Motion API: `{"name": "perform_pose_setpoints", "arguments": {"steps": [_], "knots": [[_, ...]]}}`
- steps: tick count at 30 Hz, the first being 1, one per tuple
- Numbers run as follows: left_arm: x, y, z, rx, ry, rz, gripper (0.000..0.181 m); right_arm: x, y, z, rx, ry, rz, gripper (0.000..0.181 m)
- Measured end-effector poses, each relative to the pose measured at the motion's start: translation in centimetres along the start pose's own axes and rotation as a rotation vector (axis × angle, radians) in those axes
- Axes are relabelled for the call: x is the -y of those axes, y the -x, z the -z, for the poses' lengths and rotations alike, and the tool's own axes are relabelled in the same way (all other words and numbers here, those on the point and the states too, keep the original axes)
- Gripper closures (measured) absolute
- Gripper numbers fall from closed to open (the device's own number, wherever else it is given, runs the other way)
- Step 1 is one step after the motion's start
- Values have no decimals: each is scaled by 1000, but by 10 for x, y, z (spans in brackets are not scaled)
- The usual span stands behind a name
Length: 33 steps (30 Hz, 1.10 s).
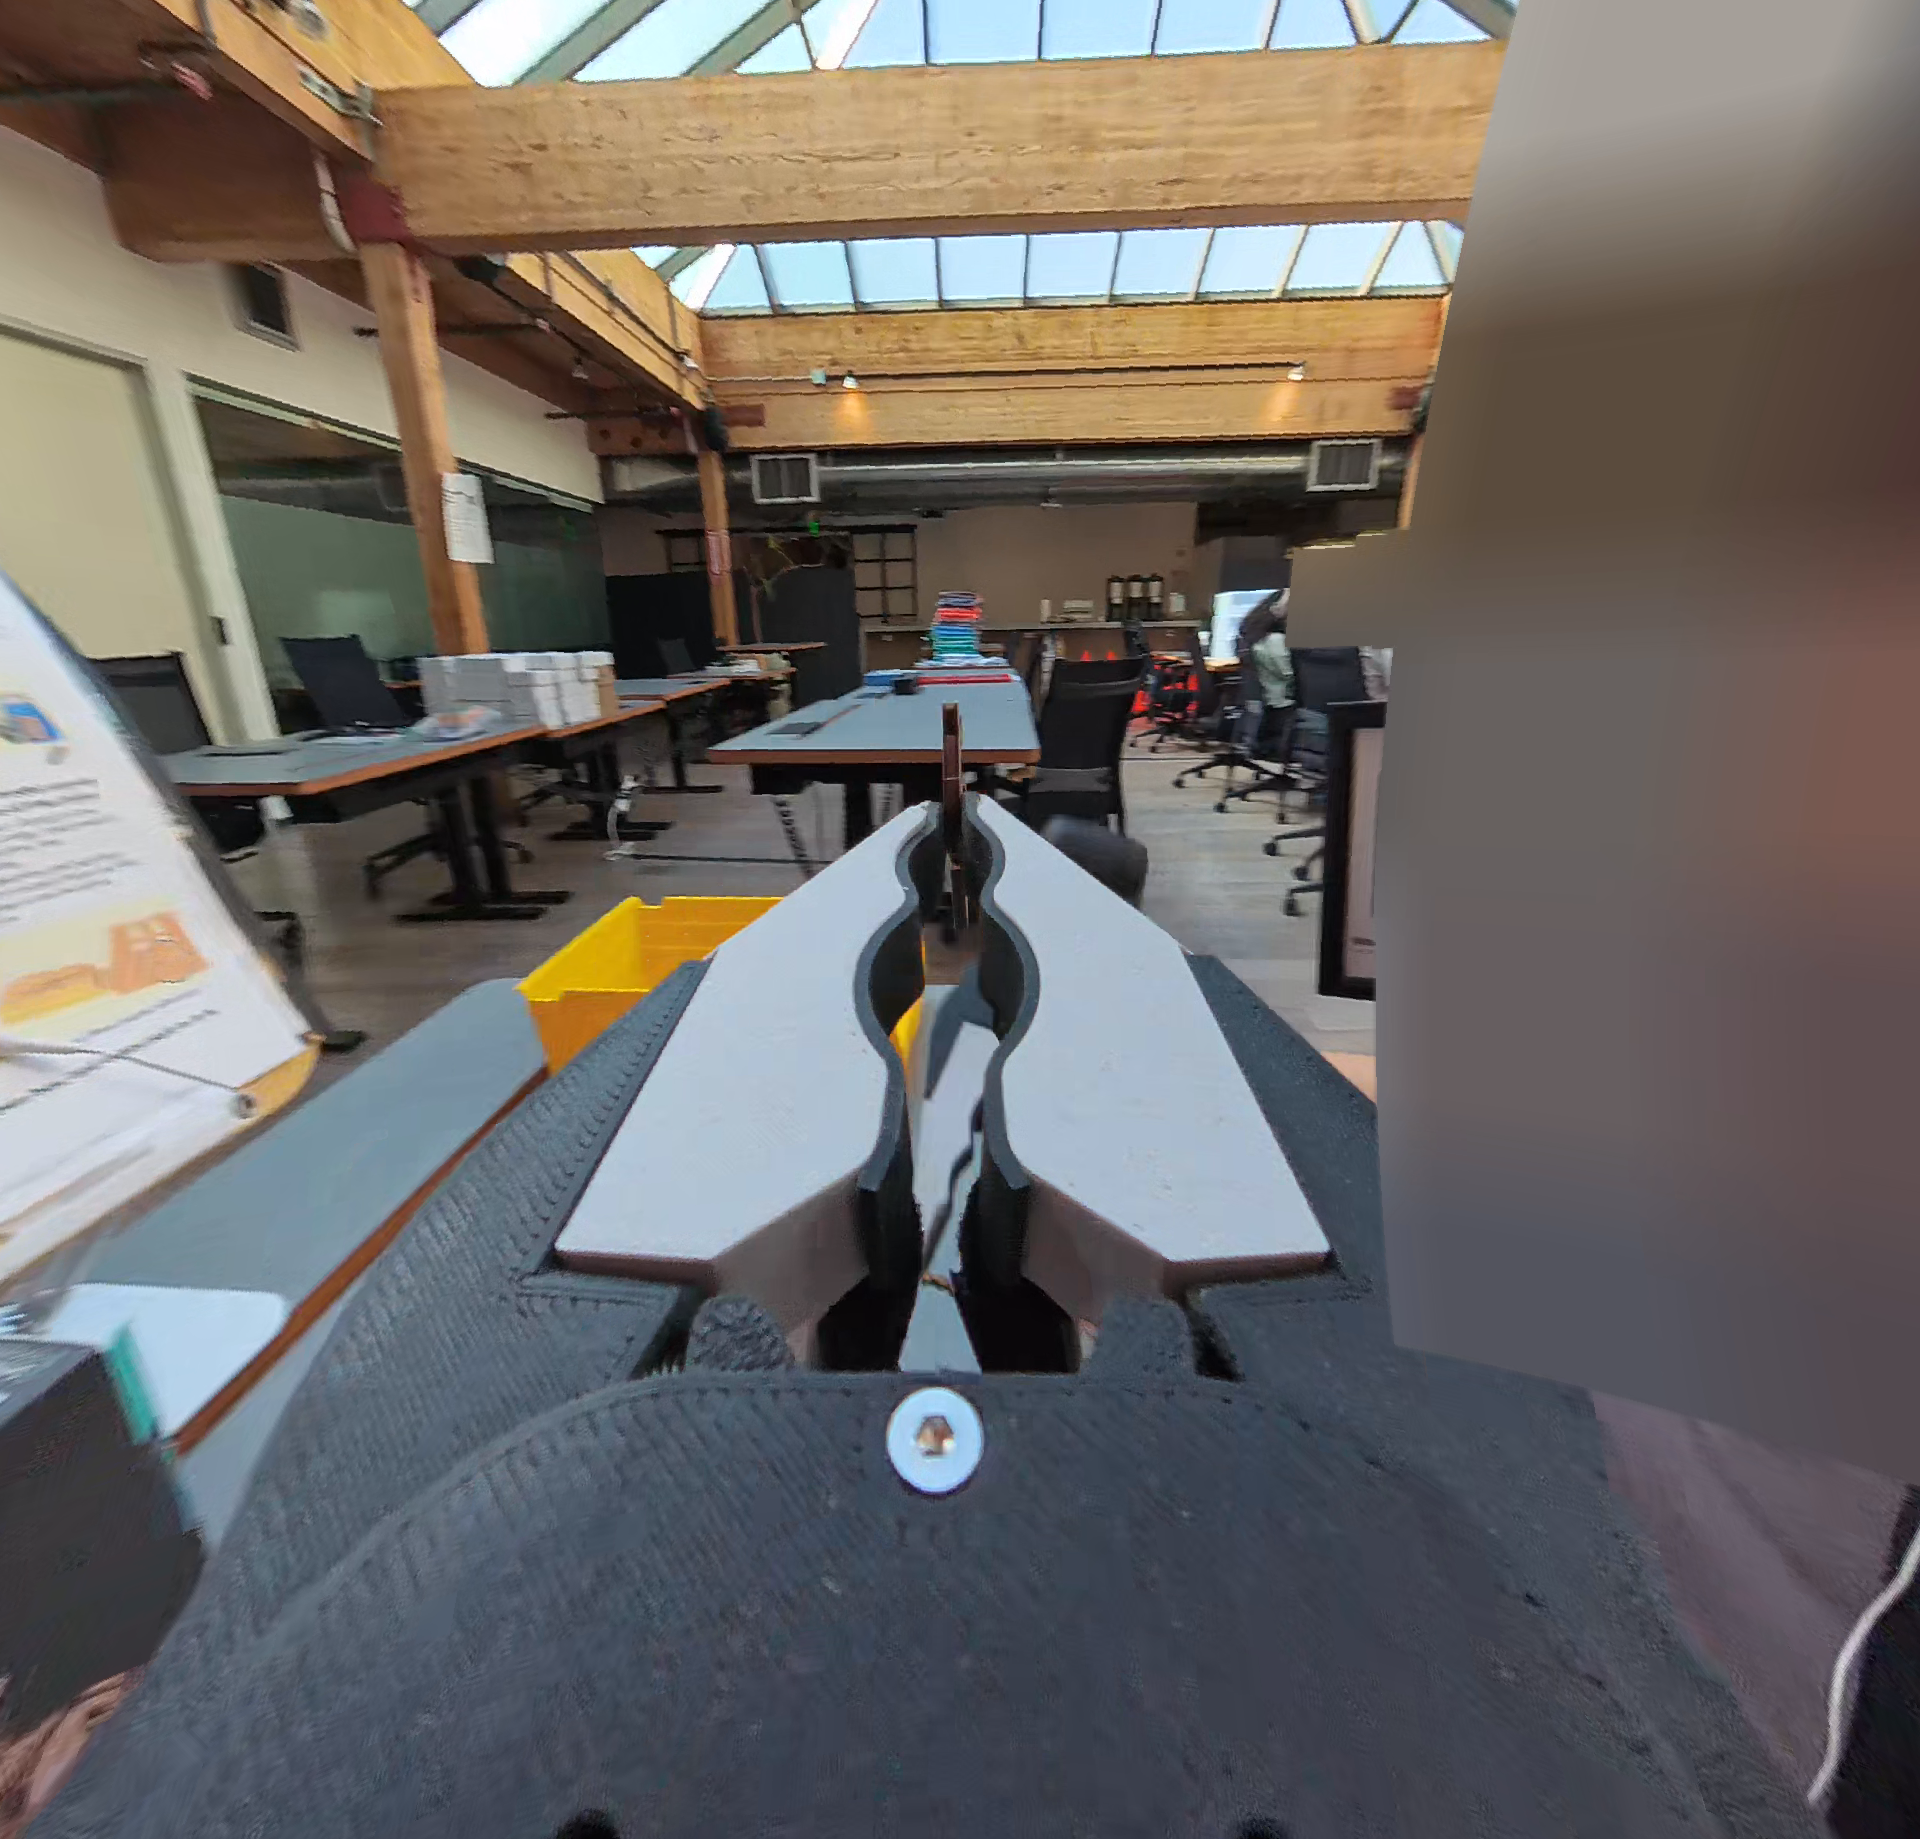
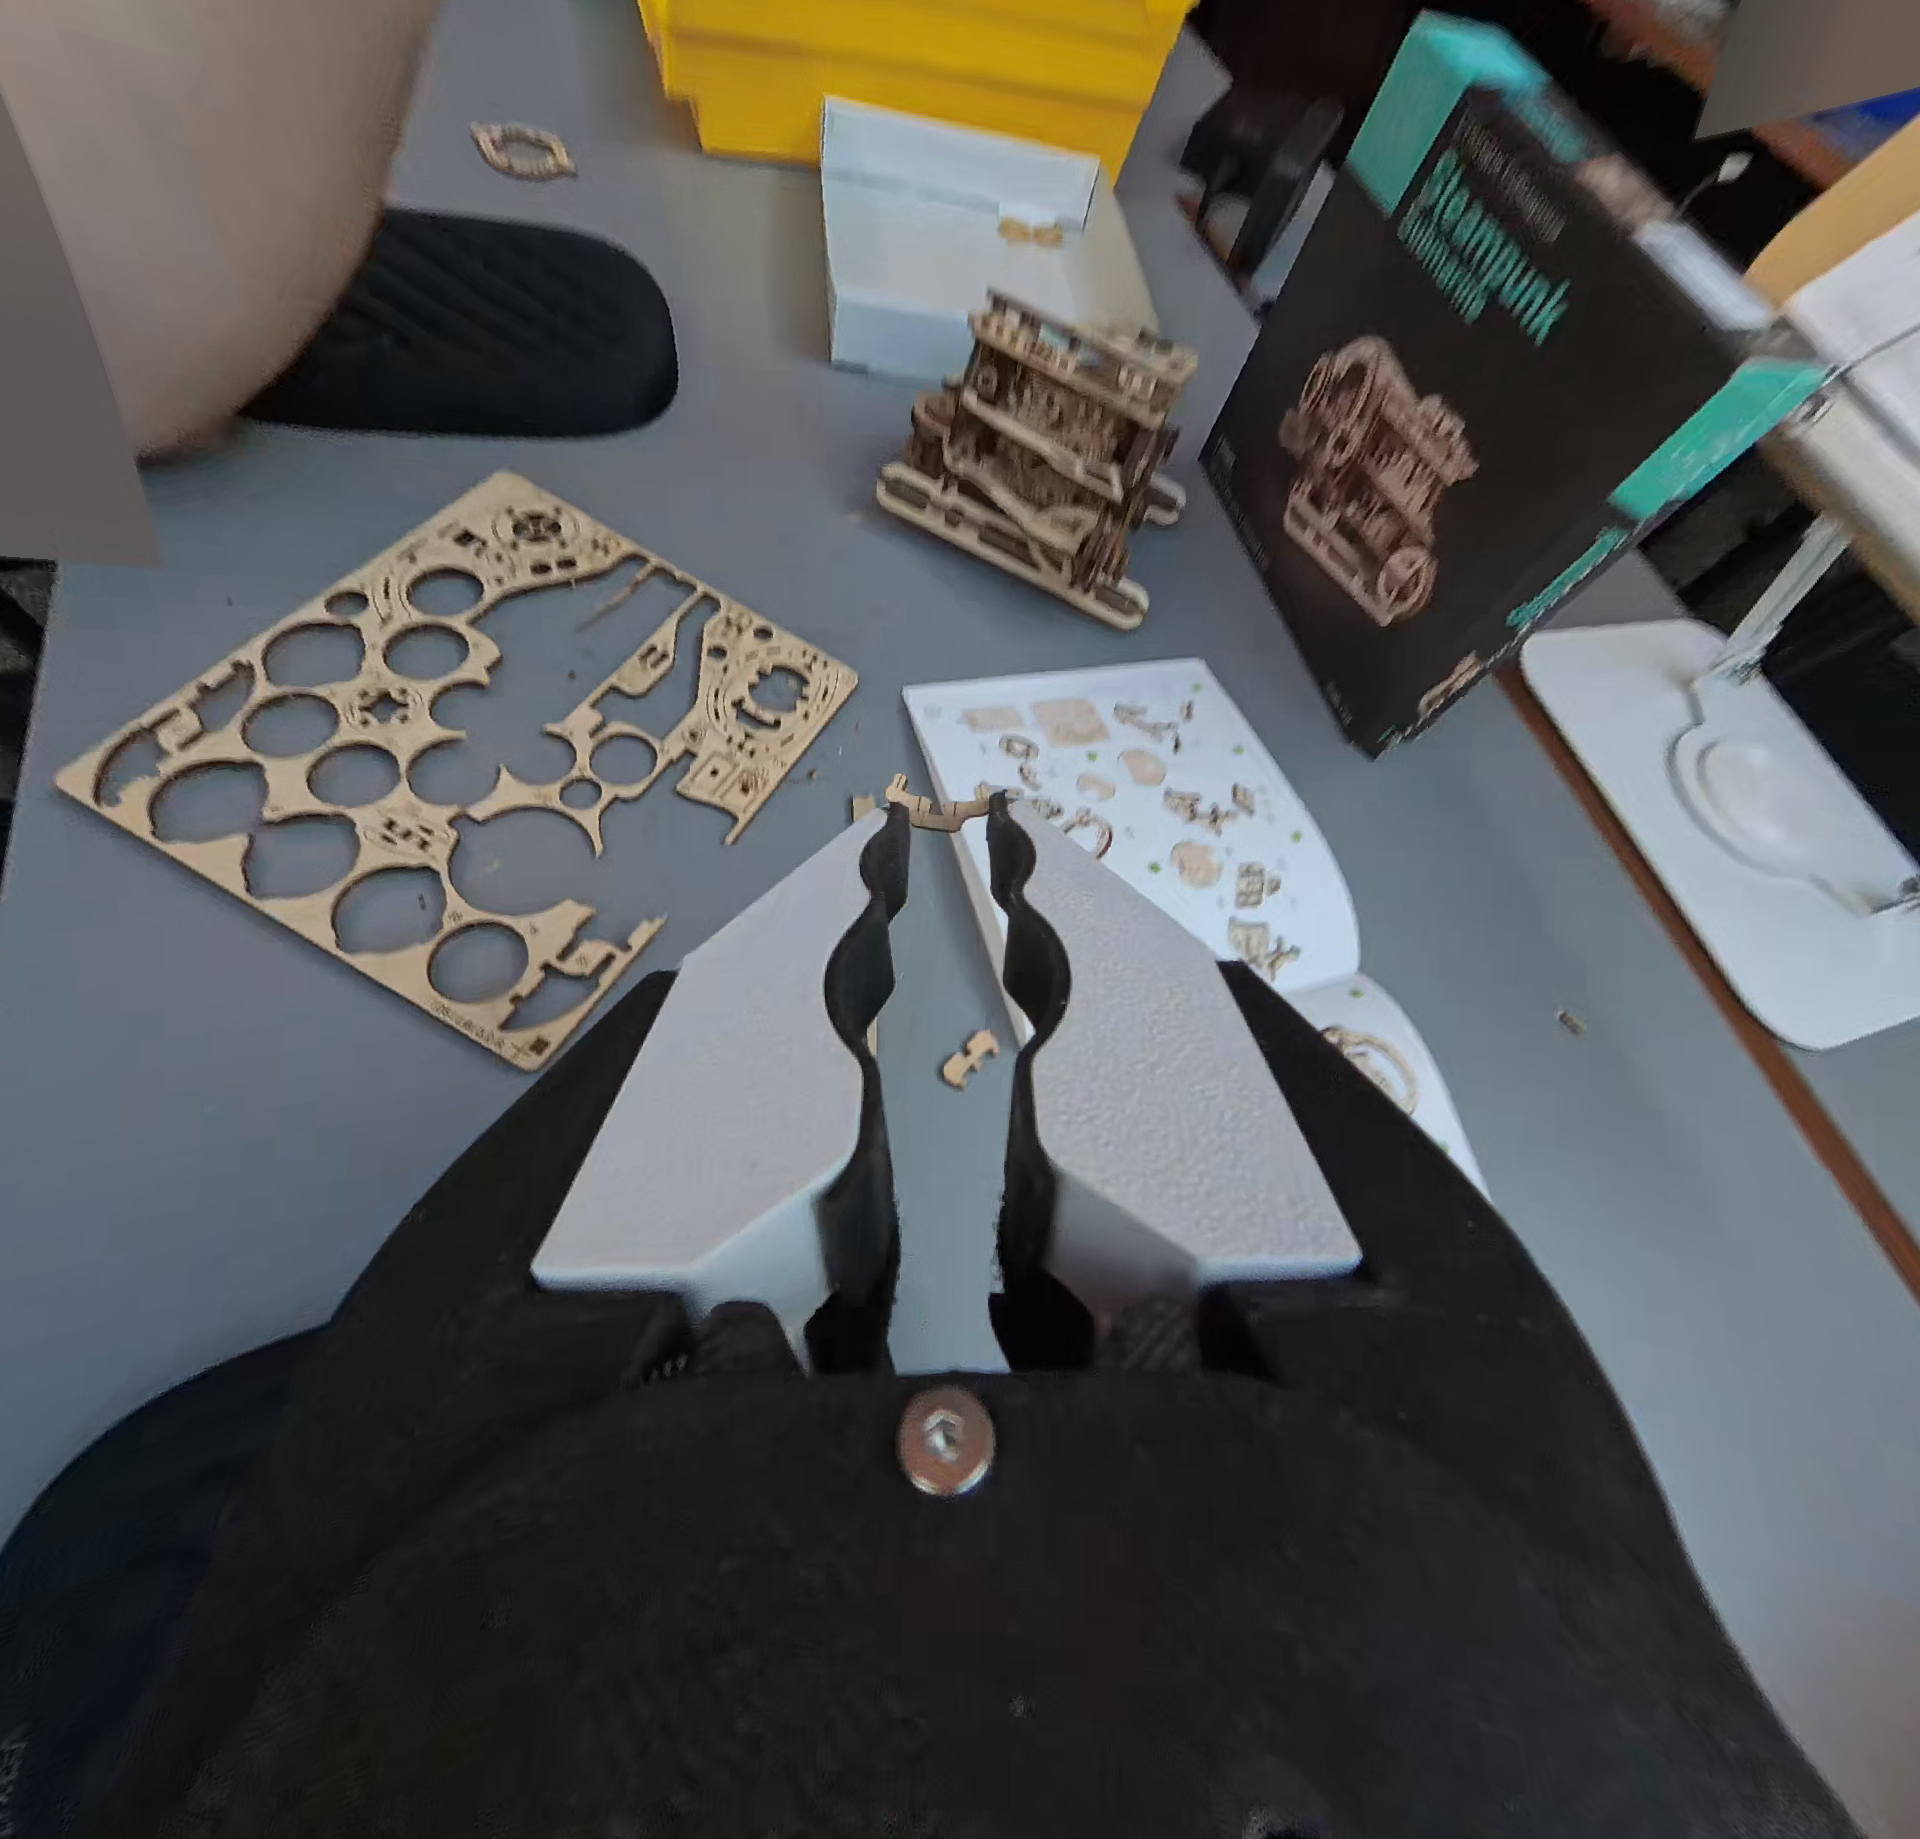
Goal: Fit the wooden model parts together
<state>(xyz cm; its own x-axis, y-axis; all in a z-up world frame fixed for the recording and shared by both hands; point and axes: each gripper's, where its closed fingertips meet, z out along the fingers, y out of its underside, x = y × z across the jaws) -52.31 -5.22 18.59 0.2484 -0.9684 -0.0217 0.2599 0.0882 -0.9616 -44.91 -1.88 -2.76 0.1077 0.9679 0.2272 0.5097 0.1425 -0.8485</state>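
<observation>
My left gripper [image 1: 954, 821] is raised and level, shut on a thin flat wooden part [image 1: 951, 750] held edge-on, which sticks up past the fingertips. My right gripper [image 2: 943, 815] hovers over the grey table [image 2: 208, 1114], shut on a small curved wooden part [image 2: 935, 810] held across its tips. A partly built wooden model [image 2: 1039, 459] stands farther back at centre. A punched-out wooden parts sheet [image 2: 447, 750] lies flat on the left. A small loose wooden piece [image 2: 971, 1054] lies on the table, seen between the right fingers.
An open instruction booklet [image 2: 1143, 813] lies right of the right gripper. The dark kit box [image 2: 1455, 418] stands at the right, a white box [image 2: 956, 231] and a yellow bin [image 2: 904, 33] behind the model. A small wooden ring [image 2: 523, 150] lies far left. A white lamp base [image 2: 1745, 802] sits at the table's right edge. About 25 centimeters separates my left fingertips from my right. The small loose wooden piece [image 2: 971, 1054] is closer to my right gripper, around 12 centimeters from its tips; the left tips are 35 centimeters off. My right gripper's tips are some 25 centimeters from the partly built wooden model [image 2: 1039, 459].
</observation>
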Motion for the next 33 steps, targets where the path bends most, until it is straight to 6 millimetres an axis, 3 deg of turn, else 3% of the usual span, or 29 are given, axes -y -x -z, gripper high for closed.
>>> {"name": "perform_pose_setpoints", "arguments": {"steps": [1,3,6,9,11,16,22,33], "knots": [[-12,-2,-8,-59,6,56,181,25,-4,11,-7,-73,4,167],[-34,1,-17,-111,6,175,181,66,-10,34,6,-216,-42,167],[-72,8,-20,-109,42,320,181,100,-10,55,116,-402,-171,168],[-109,4,-13,-98,61,433,181,90,-13,48,151,-441,-289,168],[-128,2,-3,-79,29,489,181,78,-5,38,225,-463,-380,168],[-156,5,12,-15,-69,581,181,54,8,17,323,-542,-530,168],[-158,0,5,-25,-136,625,181,53,8,5,246,-541,-478,168],[-149,-7,4,-32,-218,609,181,72,14,15,273,-629,-450,169]]}}
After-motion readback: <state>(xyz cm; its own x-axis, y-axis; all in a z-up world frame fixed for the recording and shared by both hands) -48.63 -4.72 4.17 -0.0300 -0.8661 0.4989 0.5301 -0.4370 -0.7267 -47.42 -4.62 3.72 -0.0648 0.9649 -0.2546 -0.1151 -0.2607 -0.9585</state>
